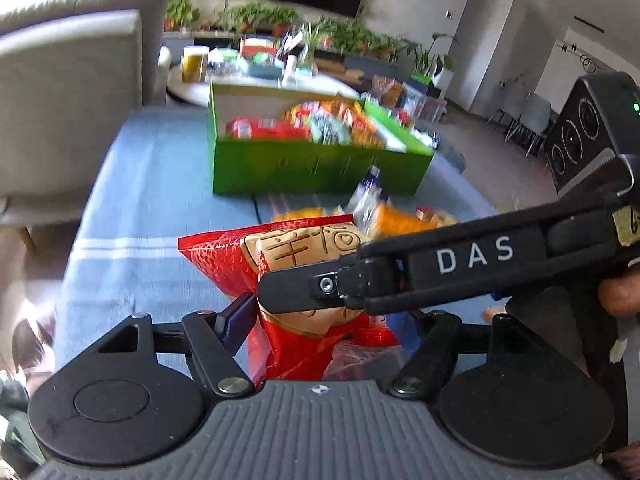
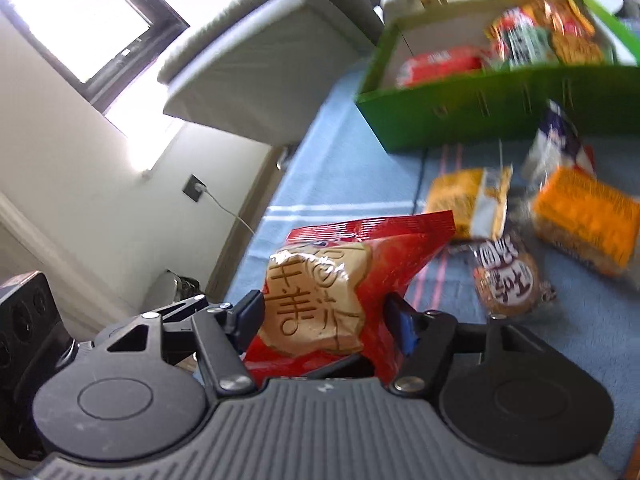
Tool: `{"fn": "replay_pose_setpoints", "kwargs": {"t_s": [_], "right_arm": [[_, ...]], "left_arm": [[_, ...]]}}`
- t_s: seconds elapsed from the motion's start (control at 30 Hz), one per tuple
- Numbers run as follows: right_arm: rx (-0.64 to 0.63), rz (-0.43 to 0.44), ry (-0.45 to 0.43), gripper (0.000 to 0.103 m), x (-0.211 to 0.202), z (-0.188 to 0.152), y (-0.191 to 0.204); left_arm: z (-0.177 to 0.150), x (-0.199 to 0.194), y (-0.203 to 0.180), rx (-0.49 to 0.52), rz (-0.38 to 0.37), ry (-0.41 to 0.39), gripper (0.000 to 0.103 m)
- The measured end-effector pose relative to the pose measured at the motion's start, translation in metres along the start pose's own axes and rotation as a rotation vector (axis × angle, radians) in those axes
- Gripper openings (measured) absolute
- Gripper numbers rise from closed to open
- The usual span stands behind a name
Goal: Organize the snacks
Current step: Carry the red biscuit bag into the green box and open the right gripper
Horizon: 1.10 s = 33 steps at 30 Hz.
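Observation:
A red snack packet [image 1: 224, 264] with a tan biscuit picture sits between both grippers, above the blue cloth. My left gripper [image 1: 320, 320] is shut on its lower part. My right gripper [image 2: 326, 320] is shut on the same red snack packet [image 2: 360, 248], and its arm crosses the left wrist view from the right [image 1: 460, 264]. A green box [image 1: 312, 168] holding several packets stands further back on the cloth; it also shows in the right wrist view [image 2: 480, 100].
Loose snacks lie on the blue cloth [image 2: 580, 340]: a yellow packet [image 2: 468, 200], an orange packet [image 2: 584, 220], a round brown biscuit pack [image 2: 508, 276] and a white-blue packet [image 2: 556, 140]. A grey sofa [image 1: 68, 92] stands left. A cluttered round table [image 1: 256, 76] is behind the box.

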State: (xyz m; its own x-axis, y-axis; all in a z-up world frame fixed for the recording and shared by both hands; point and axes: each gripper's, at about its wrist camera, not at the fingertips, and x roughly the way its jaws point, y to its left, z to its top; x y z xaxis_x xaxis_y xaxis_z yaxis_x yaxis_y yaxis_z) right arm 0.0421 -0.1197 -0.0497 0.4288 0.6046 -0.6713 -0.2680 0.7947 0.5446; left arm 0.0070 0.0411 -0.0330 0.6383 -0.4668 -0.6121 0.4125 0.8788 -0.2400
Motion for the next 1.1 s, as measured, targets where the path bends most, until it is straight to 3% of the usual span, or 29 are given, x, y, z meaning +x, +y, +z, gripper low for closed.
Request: {"fn": "replay_pose_setpoints", "kwargs": {"t_s": [0.2, 0.4, 0.77, 1.1], "right_arm": [[-0.042, 0.020, -0.116, 0.062, -0.027, 0.026, 0.011], [-0.046, 0.008, -0.213, 0.062, -0.037, 0.070, 0.002], [0.006, -0.016, -0.293, 0.062, -0.024, 0.141, -0.046], [0.055, 0.005, -0.314, 0.062, 0.015, 0.192, -0.090]], "left_arm": [[0.038, -0.012, -0.016, 0.081, 0.018, -0.107, 0.068], [0.088, 0.010, -0.019, 0.105, 0.006, -0.159, 0.068], [0.163, 0.083, -0.020, 0.191, 0.011, -0.180, 0.067], [0.200, 0.154, 0.012, 0.192, 0.028, -0.168, 0.066]]}}
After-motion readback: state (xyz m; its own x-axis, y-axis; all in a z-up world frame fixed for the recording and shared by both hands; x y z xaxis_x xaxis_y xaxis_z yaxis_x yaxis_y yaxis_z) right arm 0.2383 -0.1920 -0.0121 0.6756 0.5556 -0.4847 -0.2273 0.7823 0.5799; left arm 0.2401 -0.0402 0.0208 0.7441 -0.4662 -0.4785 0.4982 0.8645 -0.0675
